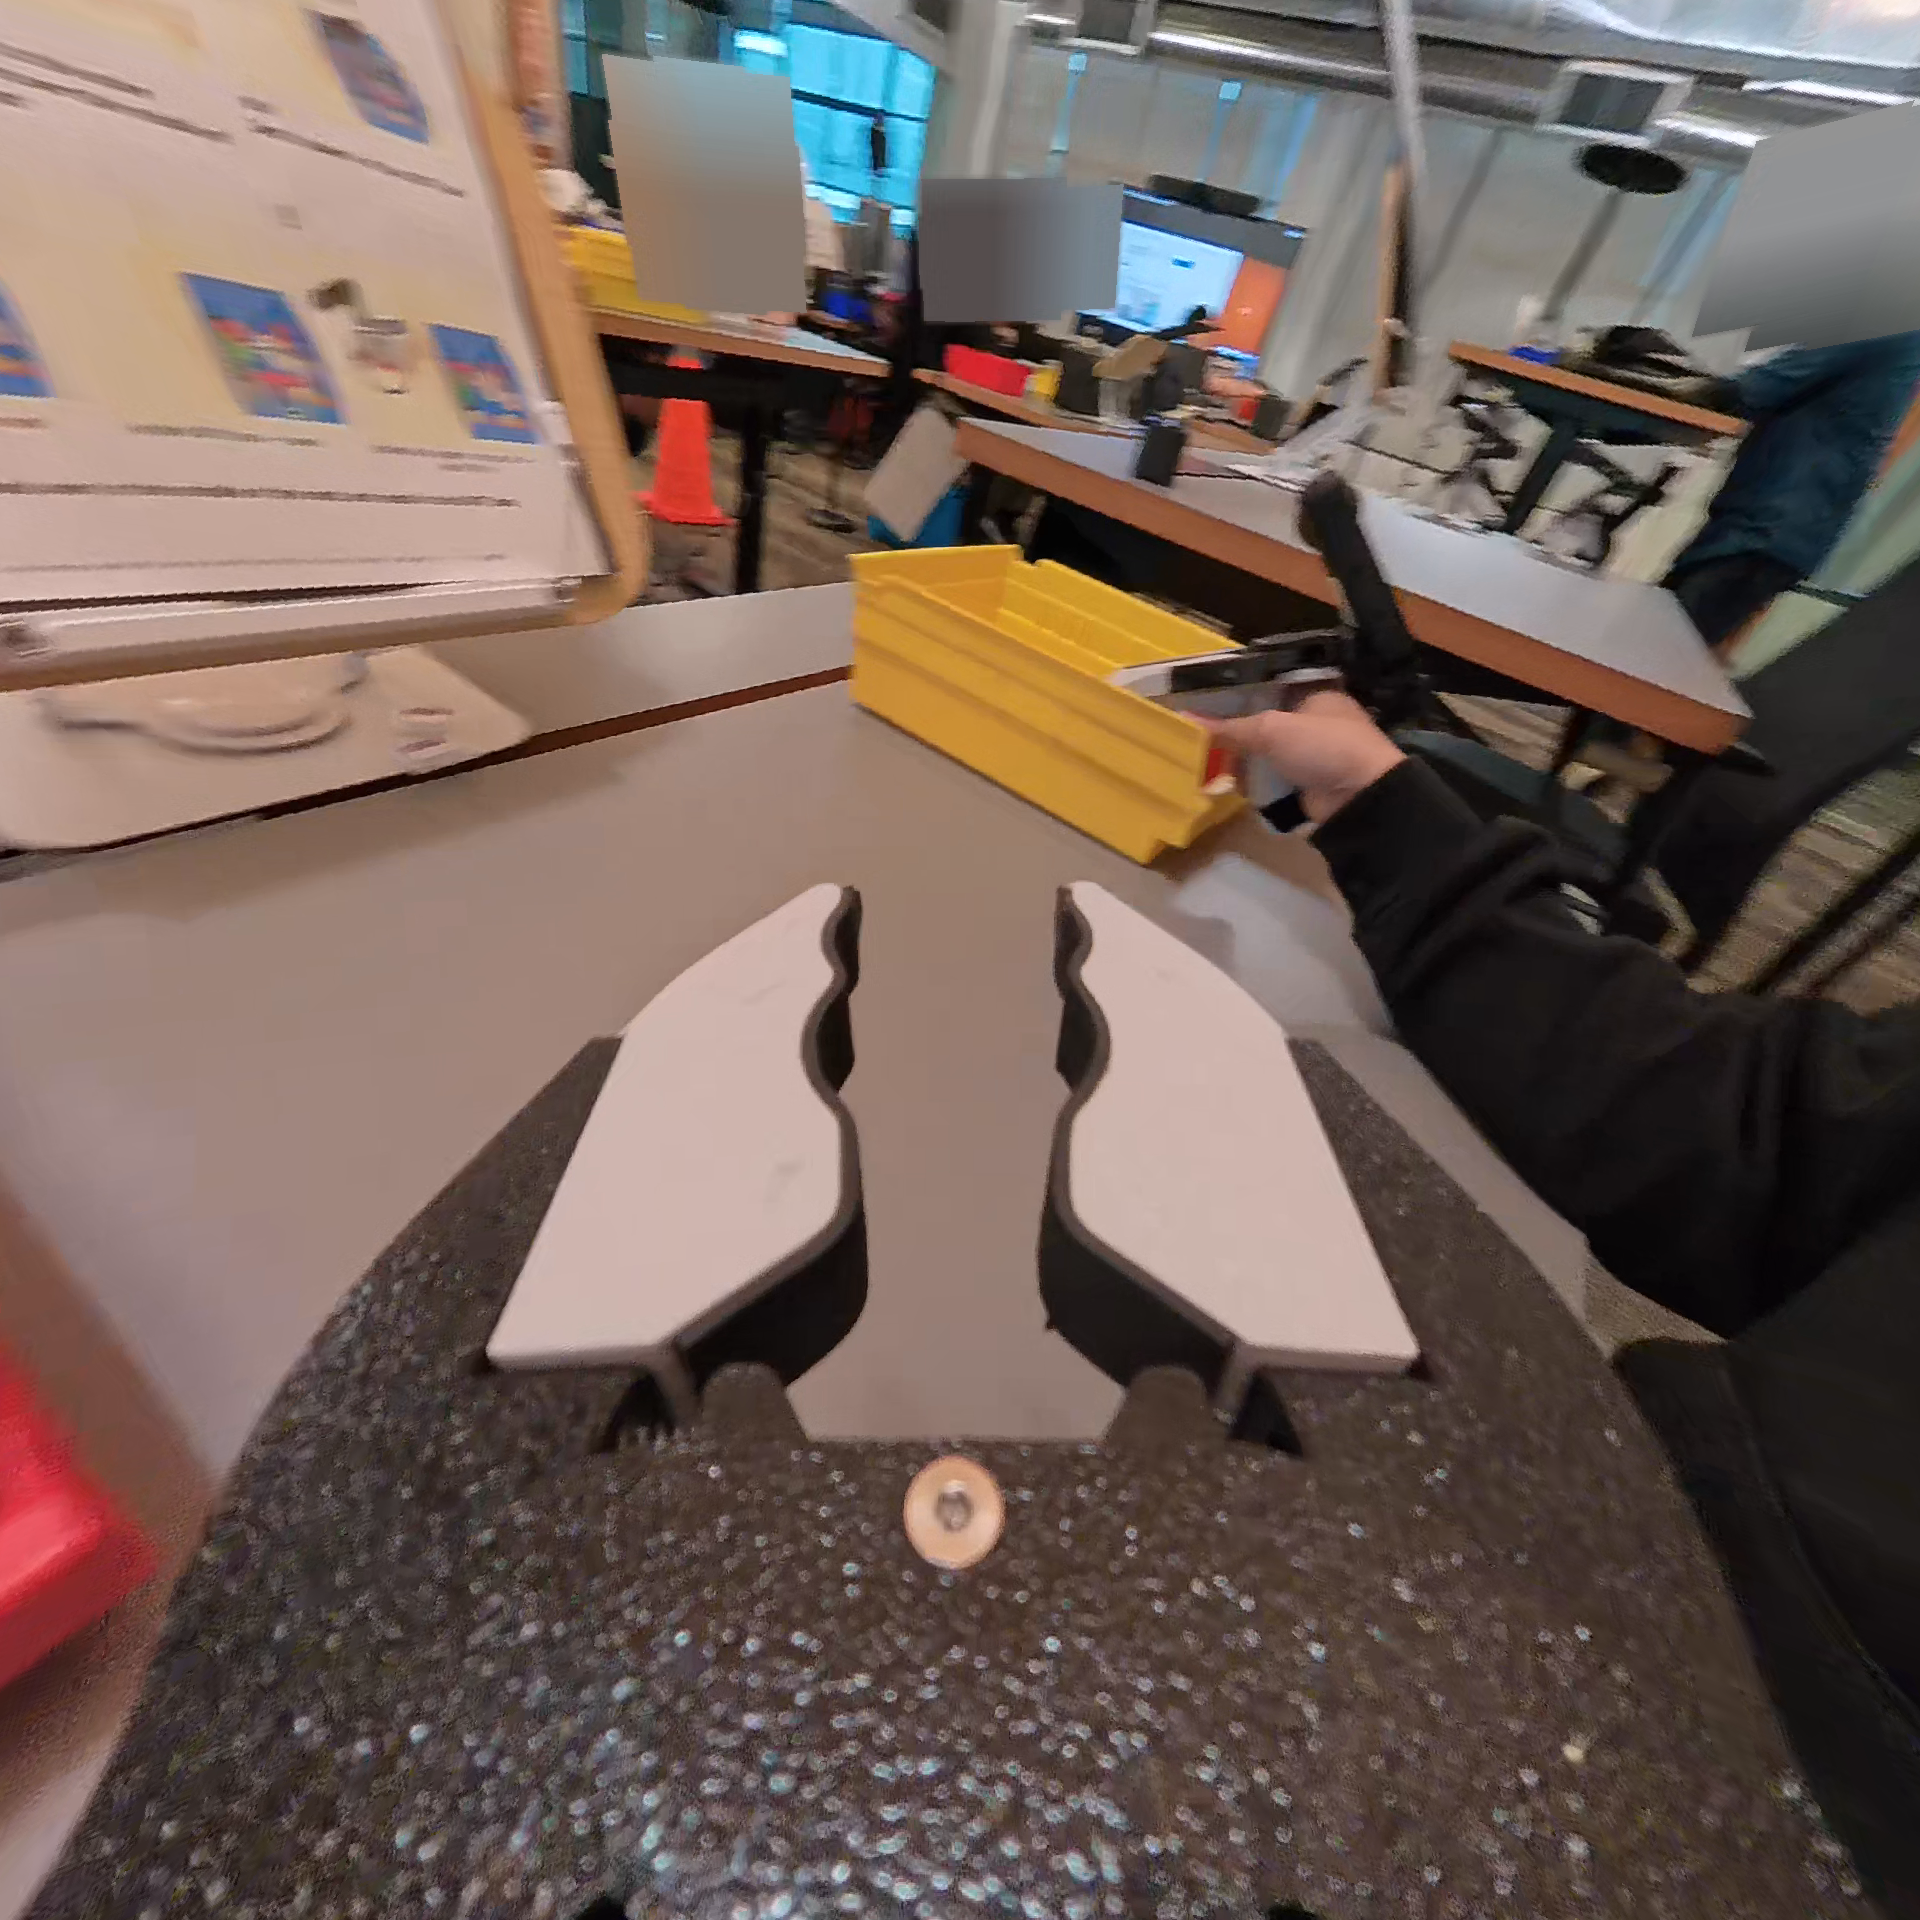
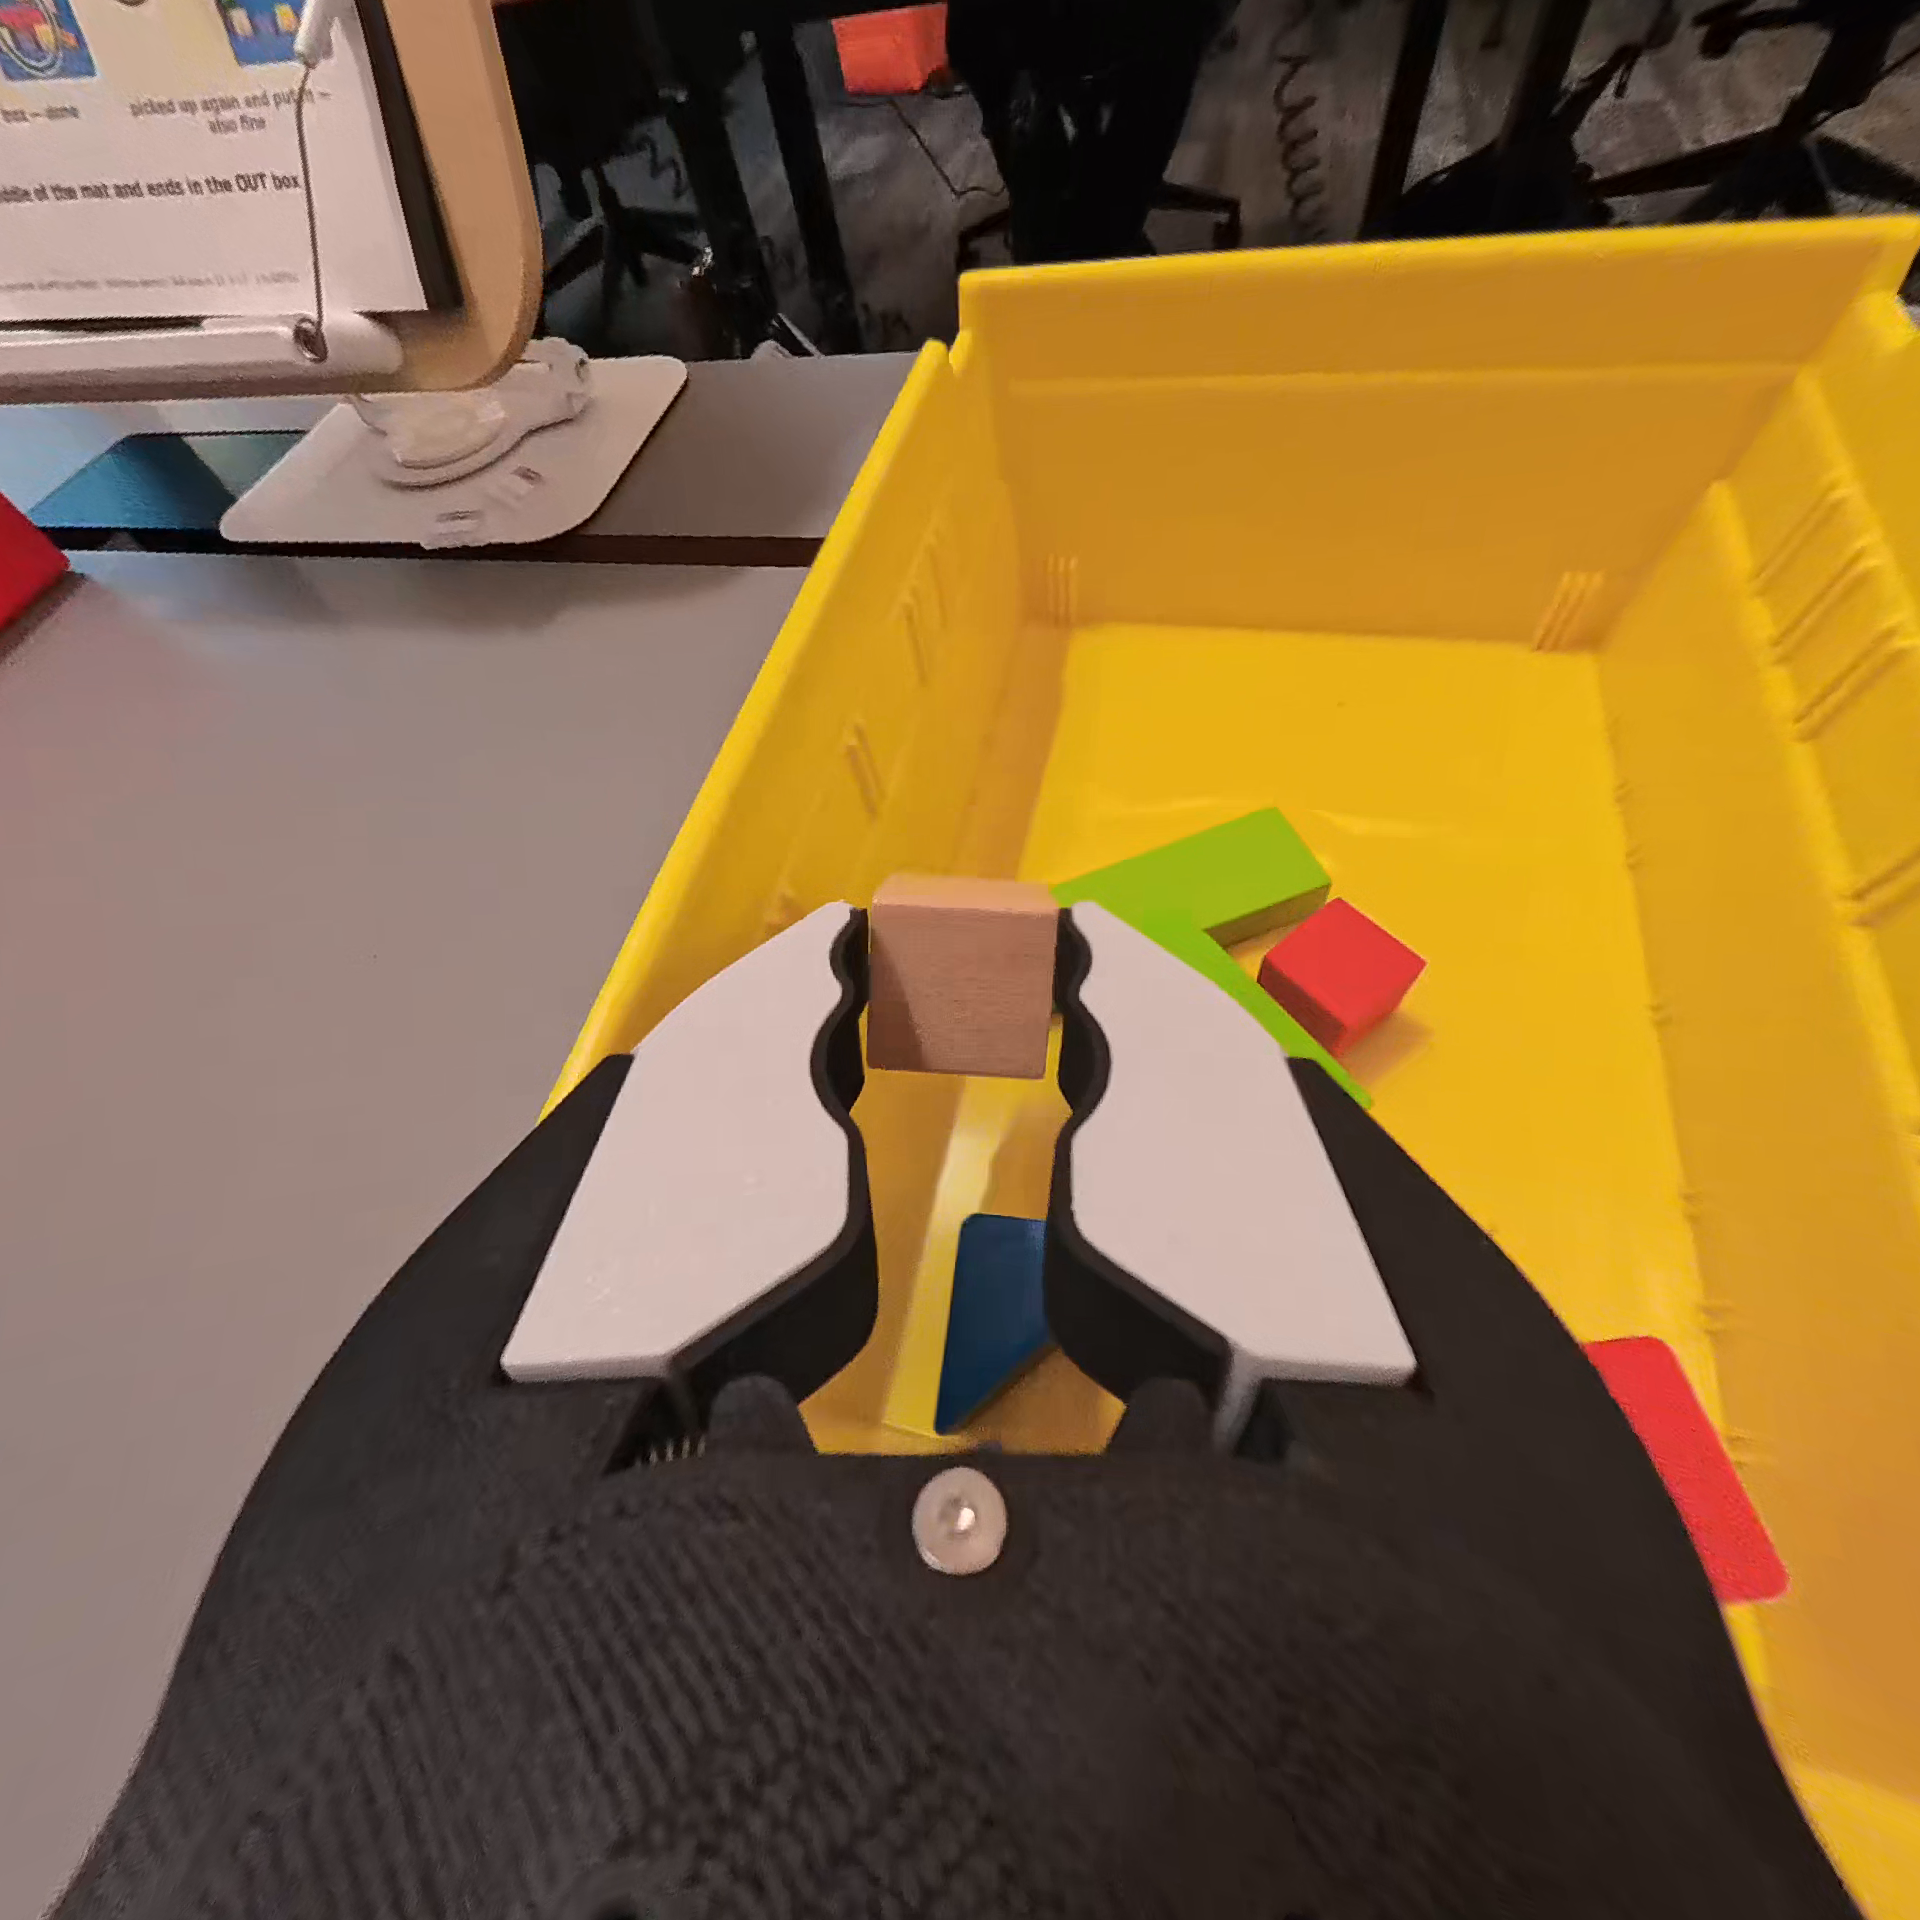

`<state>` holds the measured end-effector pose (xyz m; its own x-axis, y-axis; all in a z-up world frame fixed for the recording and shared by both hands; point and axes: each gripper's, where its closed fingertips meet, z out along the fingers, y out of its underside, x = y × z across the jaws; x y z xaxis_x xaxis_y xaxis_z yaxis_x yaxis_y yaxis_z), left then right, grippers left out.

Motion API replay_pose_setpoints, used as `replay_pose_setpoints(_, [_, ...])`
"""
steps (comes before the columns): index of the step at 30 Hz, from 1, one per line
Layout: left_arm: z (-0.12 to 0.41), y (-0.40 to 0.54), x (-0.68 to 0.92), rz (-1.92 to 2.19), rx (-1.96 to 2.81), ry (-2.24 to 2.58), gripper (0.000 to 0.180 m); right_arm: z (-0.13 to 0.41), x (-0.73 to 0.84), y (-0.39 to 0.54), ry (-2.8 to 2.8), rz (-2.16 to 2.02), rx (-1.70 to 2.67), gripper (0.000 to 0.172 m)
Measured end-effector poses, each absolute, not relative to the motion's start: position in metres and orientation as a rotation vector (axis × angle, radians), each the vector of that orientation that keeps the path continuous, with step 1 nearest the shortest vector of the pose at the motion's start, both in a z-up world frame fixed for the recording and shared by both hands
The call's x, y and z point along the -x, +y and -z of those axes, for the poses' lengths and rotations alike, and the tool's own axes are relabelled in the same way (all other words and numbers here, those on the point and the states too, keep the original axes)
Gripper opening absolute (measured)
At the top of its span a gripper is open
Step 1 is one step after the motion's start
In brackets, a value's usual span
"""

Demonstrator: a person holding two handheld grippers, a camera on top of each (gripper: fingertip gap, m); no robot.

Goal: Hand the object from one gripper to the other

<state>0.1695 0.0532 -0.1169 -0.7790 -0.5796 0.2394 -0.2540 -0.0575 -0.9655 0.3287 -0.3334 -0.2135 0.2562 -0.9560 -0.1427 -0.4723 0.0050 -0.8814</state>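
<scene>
In the right wrist view my right gripper (image 2: 961, 971) is shut on a plain wooden block (image 2: 961, 982), both pads pressed on its sides. It holds the block above the near left corner of the yellow bin (image 2: 1351, 499). In the left wrist view my left gripper (image 1: 956, 925) is open with nothing between its fingers, over the bare grey table (image 1: 520, 935). The yellow bin (image 1: 997, 686) stands ahead and to the right of it. The right gripper (image 1: 1226, 675) shows there in a person's hand (image 1: 1309, 748), reaching over the bin; the block is hidden in that view.
In the bin lie a green block (image 2: 1216, 873), a red cube (image 2: 1340, 971) and a blue block (image 2: 992, 1309). A sheet on a stand (image 1: 260, 312) is at the back left. A red thing (image 1: 52, 1507) is at the left edge. A dark sleeve (image 1: 1610, 1091) crosses the right side. There is about 45 centimeters between the tips of the two grippers. My right gripper is the nearer one to the red cube (image 2: 1340, 971): about 8 centimeters, against 50 centimeters.
</scene>
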Motion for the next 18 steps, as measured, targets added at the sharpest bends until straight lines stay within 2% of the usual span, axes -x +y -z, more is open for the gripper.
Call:
replay_pose_setpoints(4, [0.127,0.107,-0.18,1.741,1.122,1.841,0.036,0.208,-0.33,-0.333,1.341,0.674,1.591,0.034])
replay_pose_setpoints(6, [0.139,0.143,-0.19,1.591,1.274,1.784,0.036,0.196,-0.331,-0.333,1.319,0.692,1.533,0.047])
replay_pose_setpoints(9, [0.162,0.201,-0.203,1.318,1.553,1.733,0.045,0.178,-0.33,-0.337,1.312,0.746,1.461,0.056])
replay_pose_setpoints(12, [0.177,0.247,-0.223,1.119,1.774,1.649,0.053,0.167,-0.327,-0.337,1.294,0.799,1.475,0.057])
replay_pose_setpoints(16, [0.195,0.262,-0.252,1.004,1.939,1.727,0.059,0.156,-0.326,-0.326,1.244,0.803,1.471,0.058])
replay_pose_setpoints(18, [0.201,0.263,-0.266,0.956,1.953,1.79,0.055,0.153,-0.325,-0.32,1.222,0.792,1.479,0.057])
